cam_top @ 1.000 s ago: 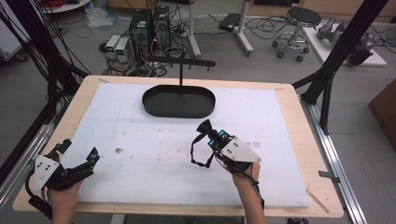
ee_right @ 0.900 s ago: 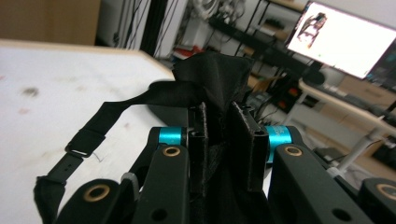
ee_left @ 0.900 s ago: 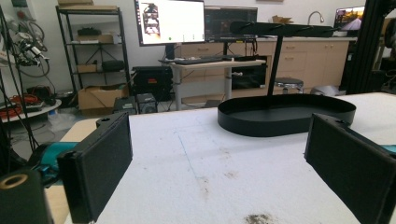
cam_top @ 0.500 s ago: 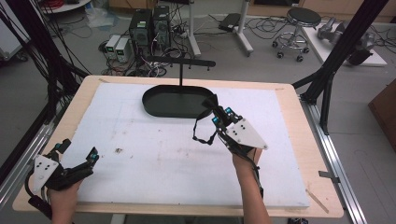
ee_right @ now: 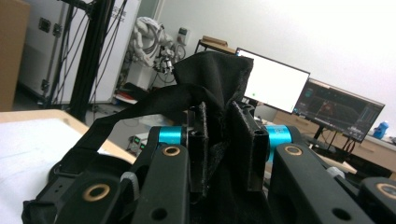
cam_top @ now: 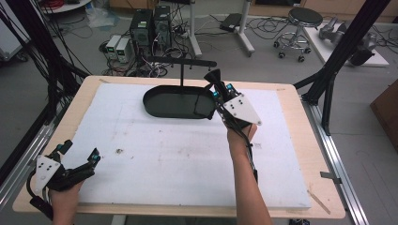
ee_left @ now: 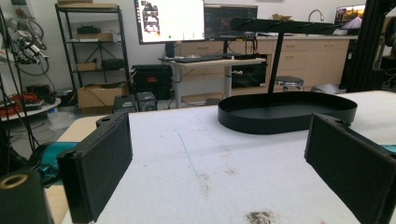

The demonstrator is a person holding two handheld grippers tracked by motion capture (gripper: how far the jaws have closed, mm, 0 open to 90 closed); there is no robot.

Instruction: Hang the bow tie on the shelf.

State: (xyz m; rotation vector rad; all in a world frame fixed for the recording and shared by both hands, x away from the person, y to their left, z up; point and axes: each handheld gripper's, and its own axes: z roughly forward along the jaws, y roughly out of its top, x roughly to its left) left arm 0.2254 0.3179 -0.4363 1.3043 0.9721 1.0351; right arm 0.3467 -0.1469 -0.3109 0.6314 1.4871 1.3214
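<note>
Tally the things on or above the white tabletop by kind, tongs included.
Tongs: 2 (left tongs open, right tongs shut on the black cloth strap item)
Black oval tray stand: 1
Black cloth strap item: 1
Total: 4

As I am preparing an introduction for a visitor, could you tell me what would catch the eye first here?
The right gripper, raised over the far side of the table, pinches a black strapped fabric piece. Just beside it sits a black oval tray with a T-shaped stand. The left gripper rests open at the near left corner.

Black two-jaw tongs [cam_top: 220,91] with teal collars, brass-ringed screw holes, grey three-cornered top plates, trailing black cables.
</note>
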